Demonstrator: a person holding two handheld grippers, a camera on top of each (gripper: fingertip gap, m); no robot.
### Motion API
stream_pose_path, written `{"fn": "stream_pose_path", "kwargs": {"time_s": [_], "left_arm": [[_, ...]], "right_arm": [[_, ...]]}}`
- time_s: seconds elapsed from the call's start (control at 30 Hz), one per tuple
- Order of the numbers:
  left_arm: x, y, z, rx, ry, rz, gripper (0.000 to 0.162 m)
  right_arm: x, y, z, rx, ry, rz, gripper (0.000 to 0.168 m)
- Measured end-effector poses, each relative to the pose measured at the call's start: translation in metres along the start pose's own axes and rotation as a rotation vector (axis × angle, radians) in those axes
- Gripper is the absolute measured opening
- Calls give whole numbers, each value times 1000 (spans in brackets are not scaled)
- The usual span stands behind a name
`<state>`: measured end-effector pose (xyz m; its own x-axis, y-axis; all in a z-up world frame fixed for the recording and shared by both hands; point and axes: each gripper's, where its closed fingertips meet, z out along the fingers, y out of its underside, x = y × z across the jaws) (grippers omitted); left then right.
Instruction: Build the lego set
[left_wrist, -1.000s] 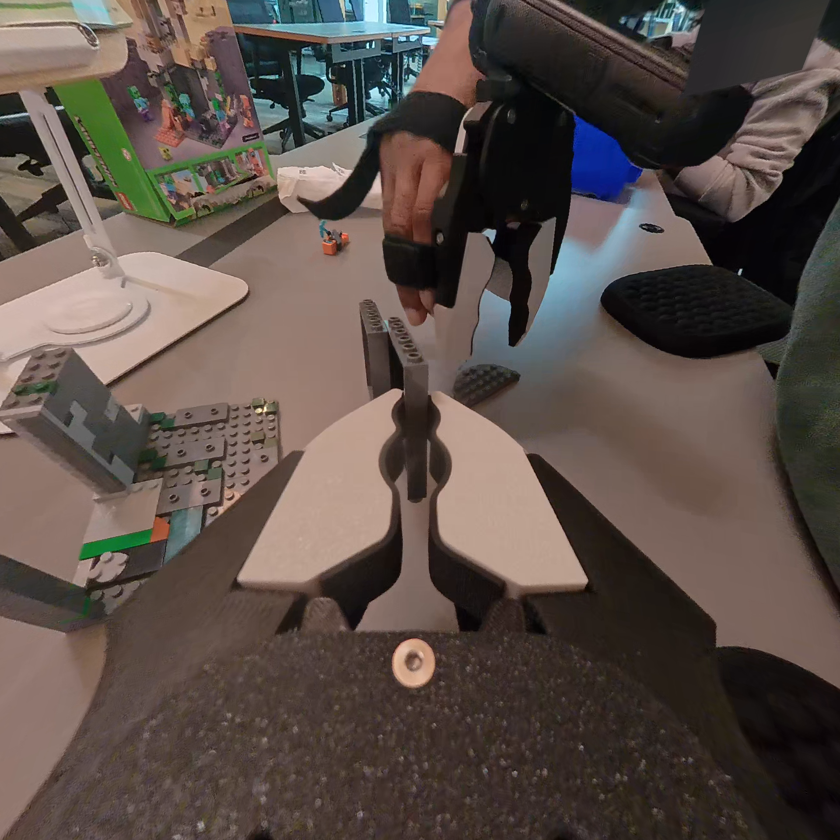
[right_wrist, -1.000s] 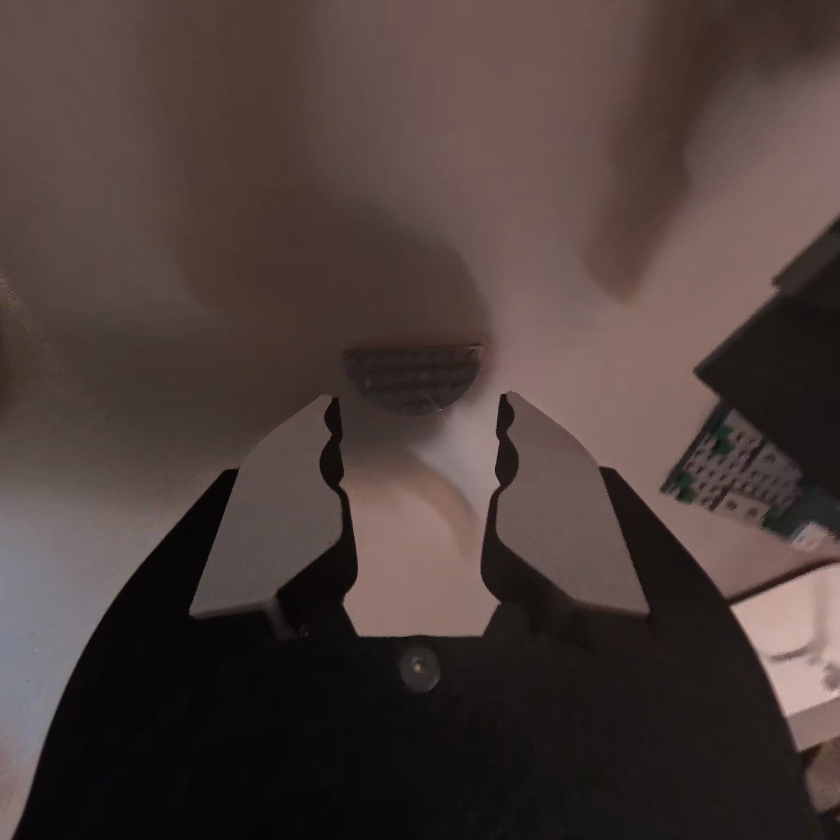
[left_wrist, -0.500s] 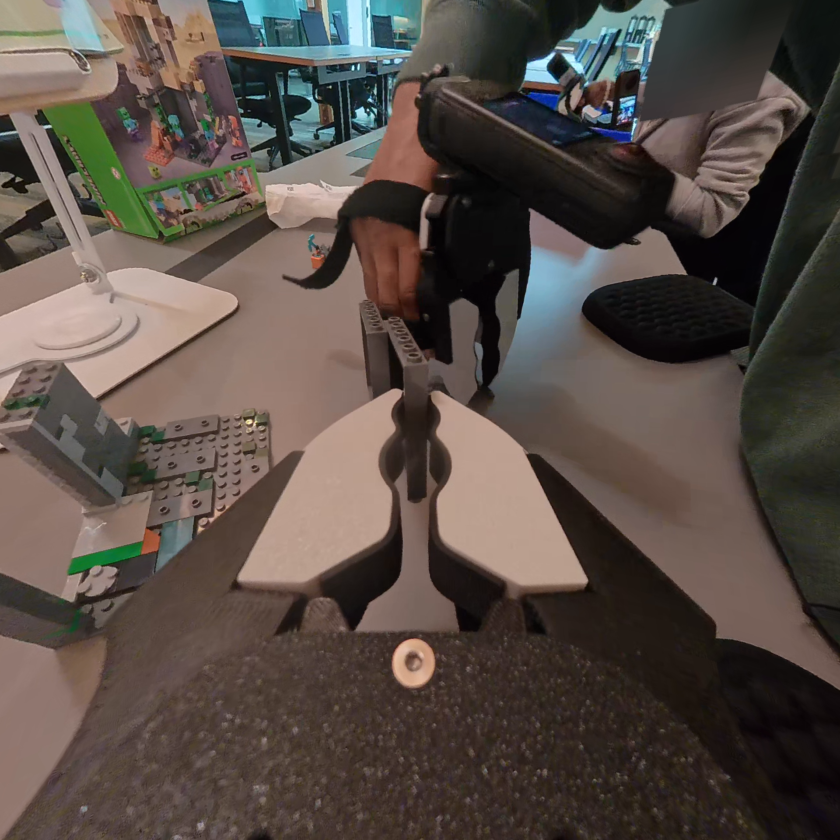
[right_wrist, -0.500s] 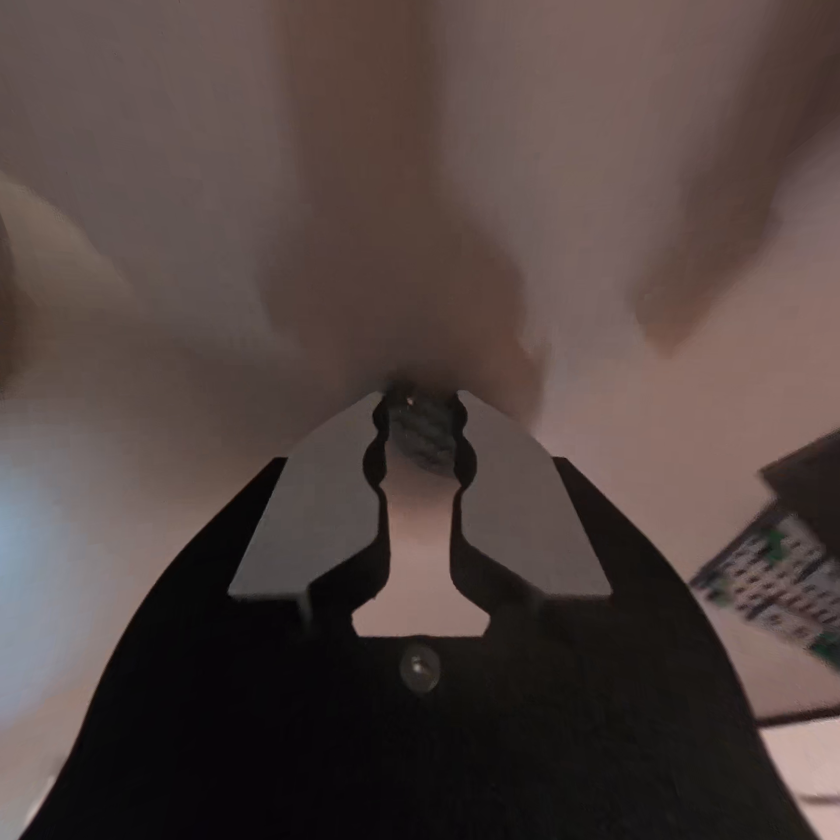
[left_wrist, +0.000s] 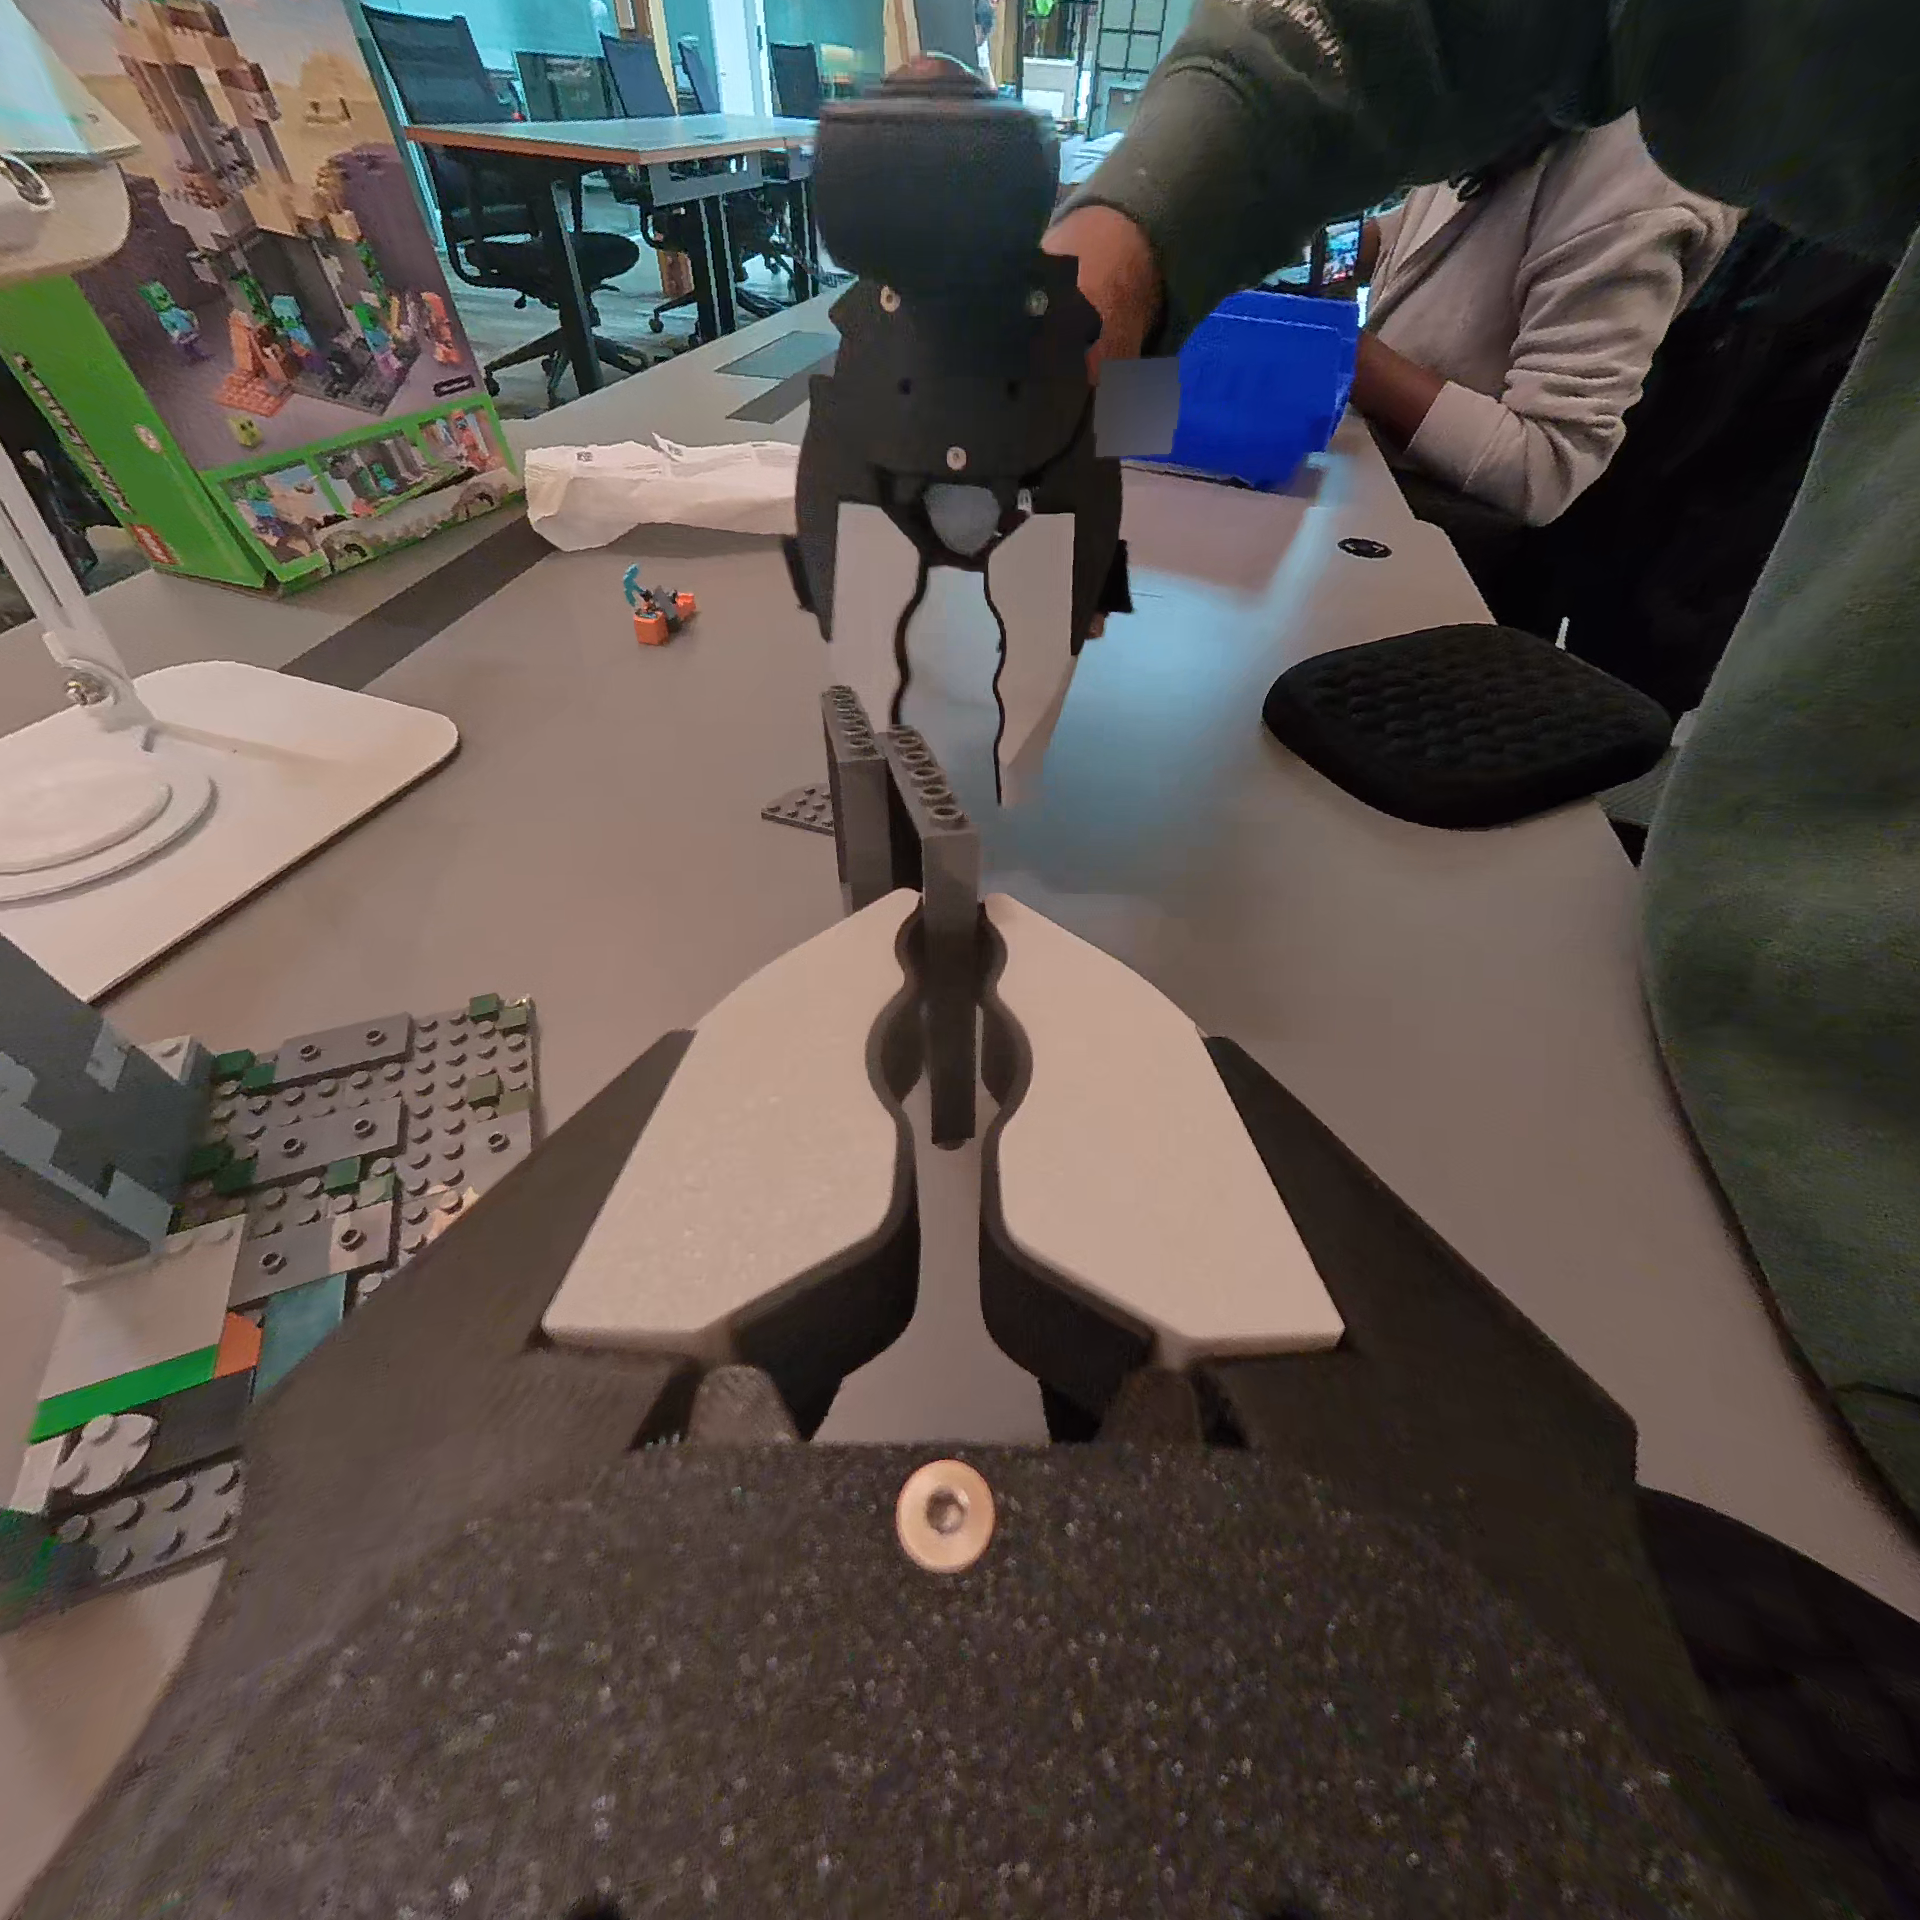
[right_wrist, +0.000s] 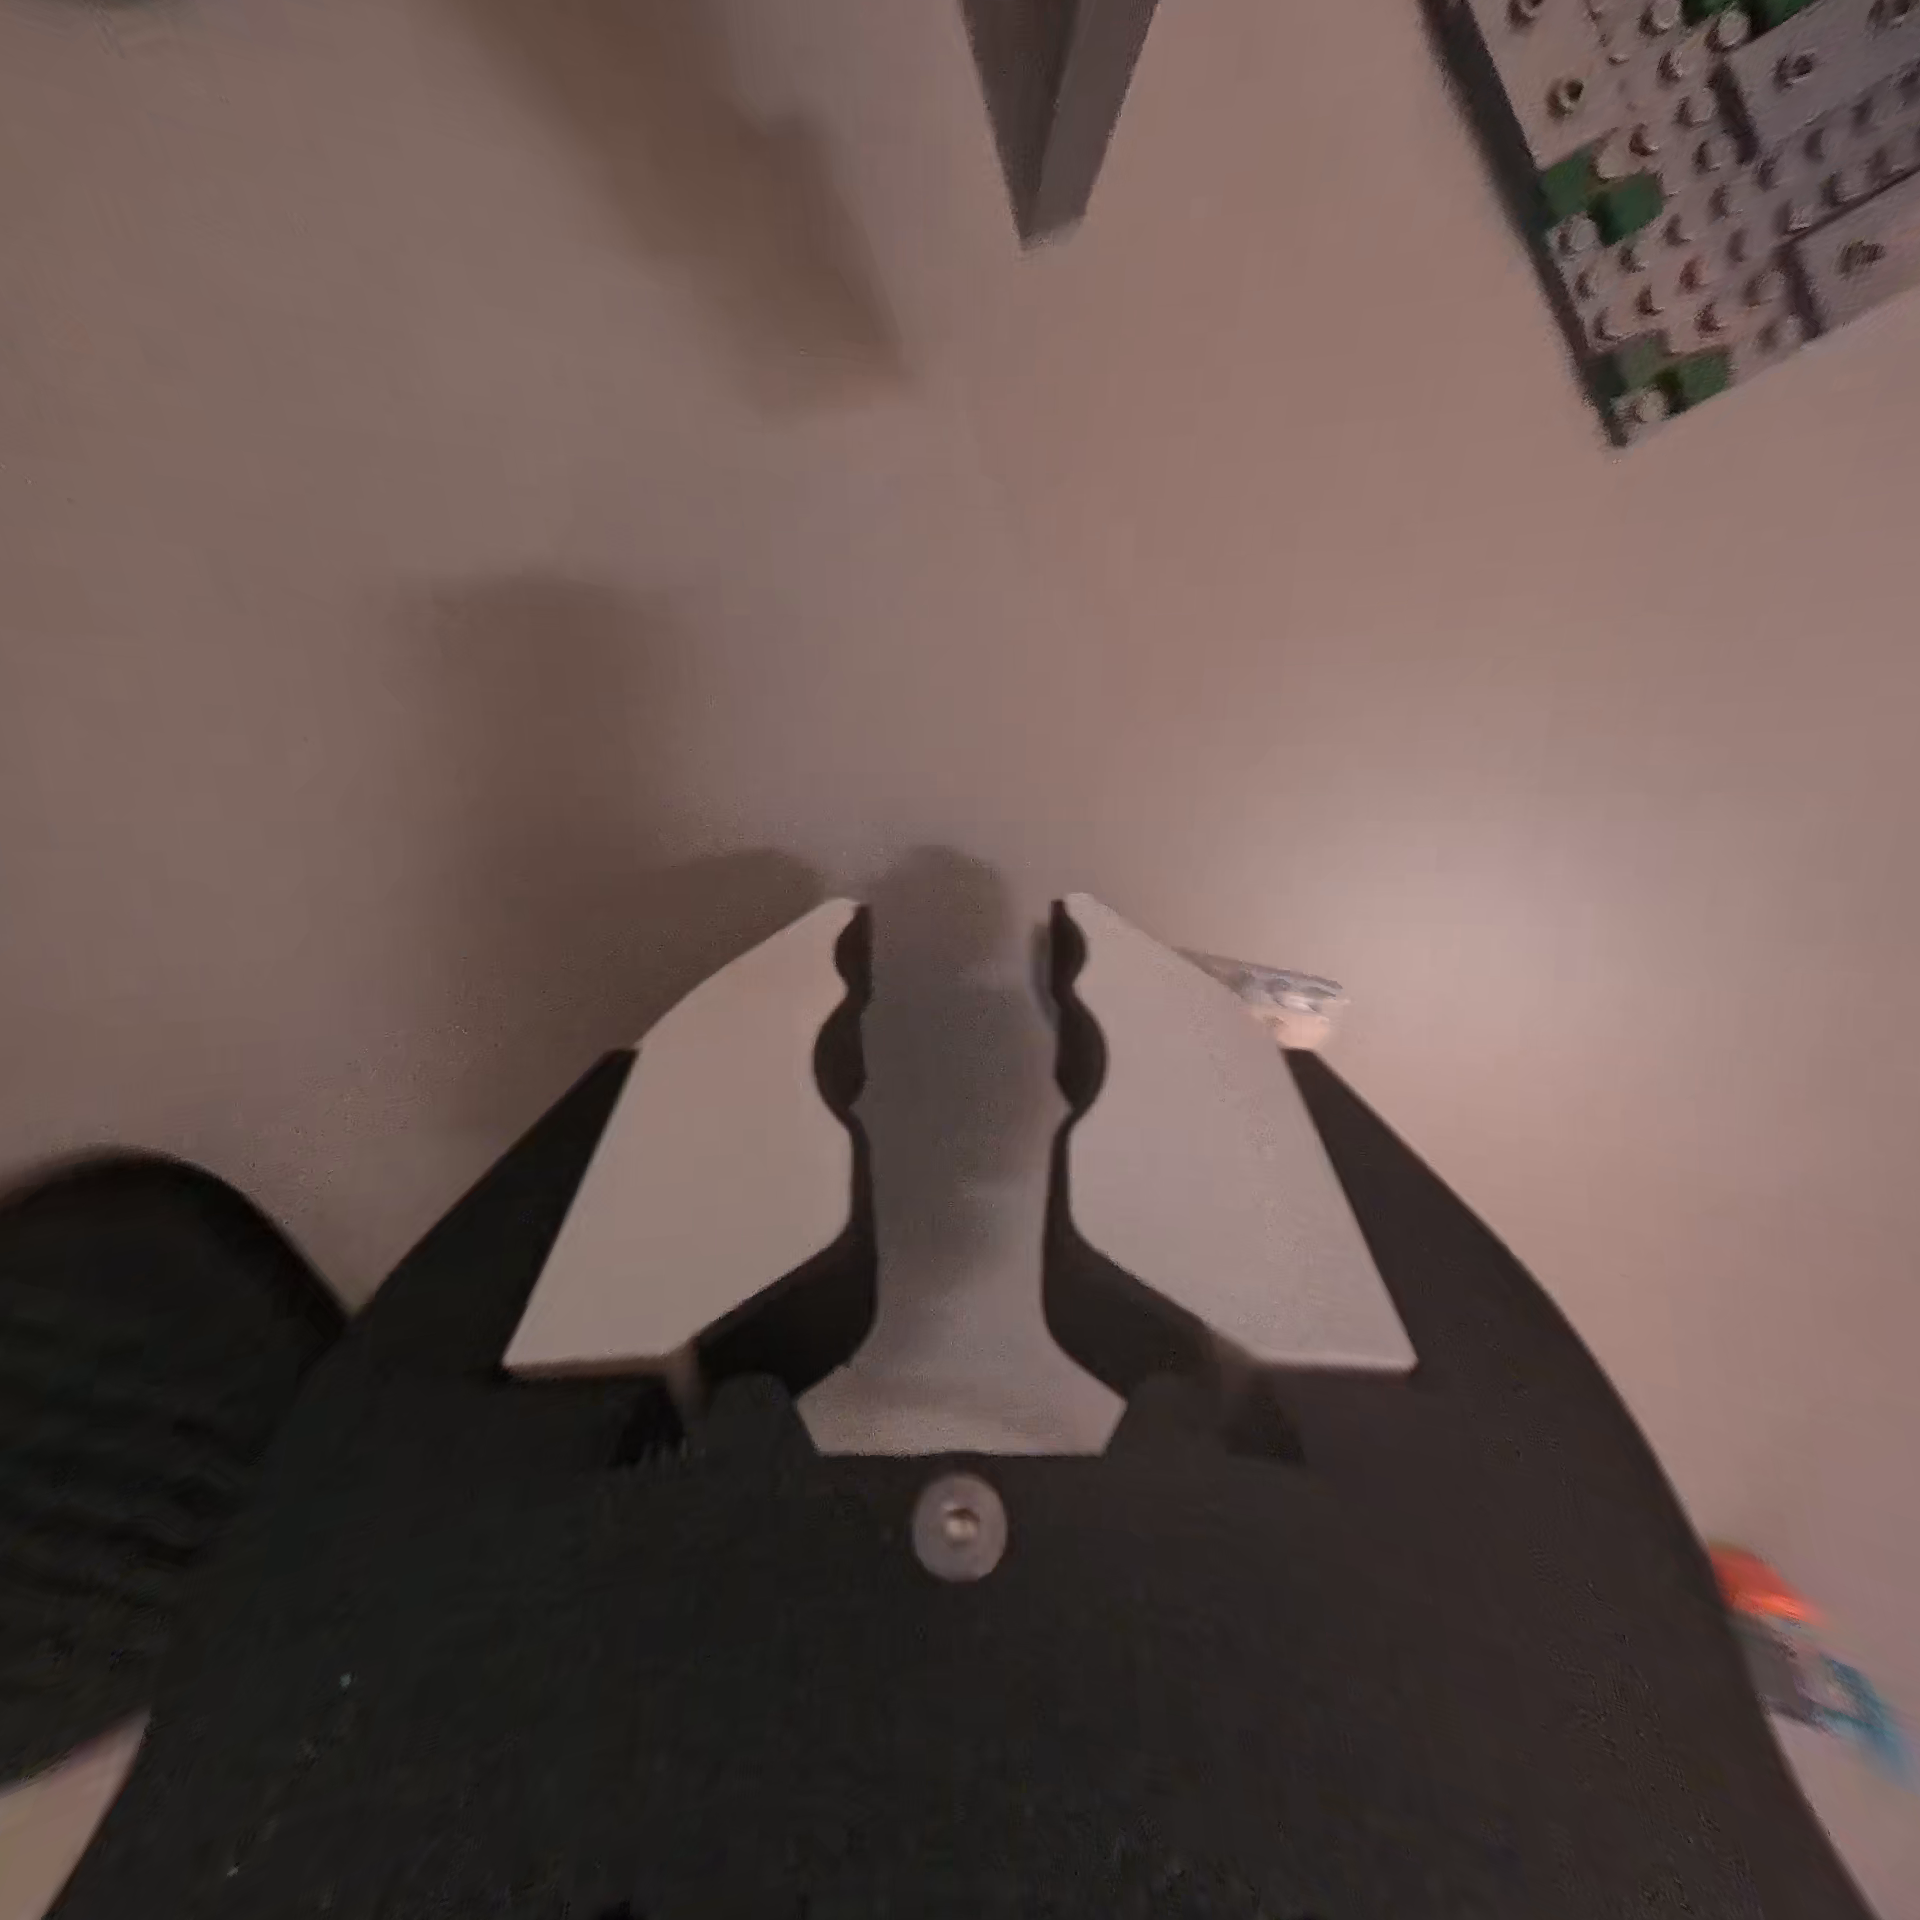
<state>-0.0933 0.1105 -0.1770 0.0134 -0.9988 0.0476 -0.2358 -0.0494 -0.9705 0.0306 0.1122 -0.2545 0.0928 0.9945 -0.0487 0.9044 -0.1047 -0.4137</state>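
Observation:
My left gripper (left_wrist: 948, 914) is shut on a dark grey brick assembly (left_wrist: 940, 821) and holds it upright above the table. The assembly also shows at the top of the right wrist view (right_wrist: 1049, 114). My right gripper (left_wrist: 948, 758) hangs just behind it, pointing down. In its own view the right gripper (right_wrist: 956, 909) has its jaws a narrow gap apart, with only shadow between them. A dark grey plate (left_wrist: 798, 806) lies on the table left of the assembly and peeks out beside my right finger (right_wrist: 1273, 987). The studded grey baseplate build (left_wrist: 353, 1122) sits at the left.
A grey wall section (left_wrist: 73, 1122) stands on the build. A white lamp base (left_wrist: 208, 769), the set's box (left_wrist: 270, 312), a white bag (left_wrist: 655, 488) and a small orange-blue figure (left_wrist: 657, 613) lie beyond. A black pad (left_wrist: 1455, 717) and a person's sleeve (left_wrist: 1787, 935) are on the right. About 15 cm separates my left fingertips from my right. Left tips and right tips are each some 20 cm from the studded grey baseplate build (left_wrist: 353, 1122). It turns up in the right wrist view (right_wrist: 1821, 91) as well.
Half a second ago the right jaws were closed around the grey plate on the table. Now the right gripper has lifted and swung, and the plate lies left of the assembly. The left gripper barely moved.

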Motion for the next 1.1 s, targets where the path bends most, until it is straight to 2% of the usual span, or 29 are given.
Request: {"fn": "stream_pose_path", "kwargs": {"time_s": [0.03, 0.13, 0.3, 0.5, 0.6, 0.7, 0.83, 1.0, 1.1], "left_arm": [[1, 0, 0, 1, 1, 2, 6], [2, -1, 1, 3, 6, 0, 6], [3, 3, 4, 0, 17, -6, 6], [0, 4, 2, 21, 21, -35, 6], [-2, 4, 1, 24, 19, -42, 6], [-2, 5, 2, 25, 22, -46, 6], [-1, 4, 3, 26, 24, -45, 6], [3, 2, 7, 41, 43, -52, 6], [6, 2, 12, 43, 61, -55, 6]], "right_arm": [[6, 9, -3, -17, 22, -72, 41], [18, 26, -6, -47, 29, -254, 56], [38, 36, -5, -203, -9, -510, 67], [48, 28, 12, -279, -122, -662, 66], [51, 27, 17, -279, -153, -663, 57], [52, 24, 17, -238, -146, -589, 39], [46, 23, 17, -177, -71, -327, 37], [17, 14, 19, -144, 36, 166, 36], [3, 6, 22, -98, 118, 242, 36]]}}
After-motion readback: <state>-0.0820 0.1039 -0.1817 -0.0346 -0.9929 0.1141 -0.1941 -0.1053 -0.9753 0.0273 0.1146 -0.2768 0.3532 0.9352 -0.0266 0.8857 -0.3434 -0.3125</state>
